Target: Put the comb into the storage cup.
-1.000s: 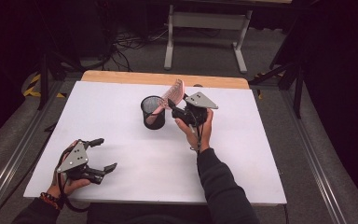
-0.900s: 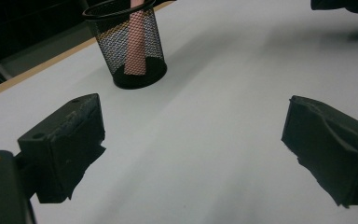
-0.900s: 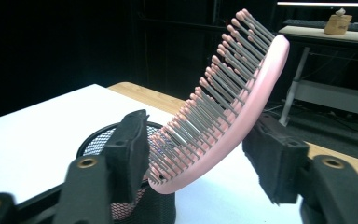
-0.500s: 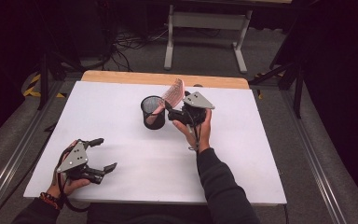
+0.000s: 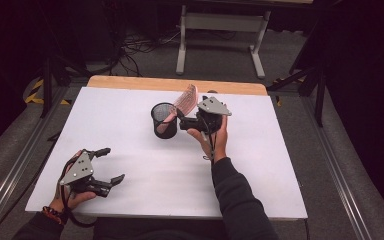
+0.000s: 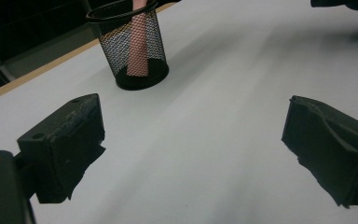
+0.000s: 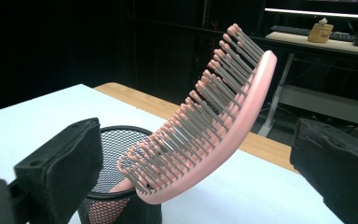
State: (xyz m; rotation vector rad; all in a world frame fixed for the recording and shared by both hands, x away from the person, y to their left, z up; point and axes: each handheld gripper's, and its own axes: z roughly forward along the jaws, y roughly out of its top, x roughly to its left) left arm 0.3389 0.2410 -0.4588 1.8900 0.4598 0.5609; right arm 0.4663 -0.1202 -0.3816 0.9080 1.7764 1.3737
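Noting my right gripper (image 5: 181, 118) jaws have just been opening, wide of the pink hairbrush (image 7: 205, 135) leaning in the mesh cup (image 5: 164, 120); left gripper (image 5: 111, 165) jaws gape empty over the worktop (image 5: 260, 165).

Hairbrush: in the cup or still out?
In. The hairbrush leans with its handle down inside the mesh cup; the right gripper jaws stand apart from it.

Pink hairbrush (image 7: 223, 126) leans handle-down in mesh cup (image 5: 163, 120).

One pink hairbrush (image 7: 205, 126) is leaning in one black mesh cup (image 5: 163, 120). Two grippers are showing, at seven o'clock (image 5: 102, 165) and one o'clock (image 5: 180, 117).
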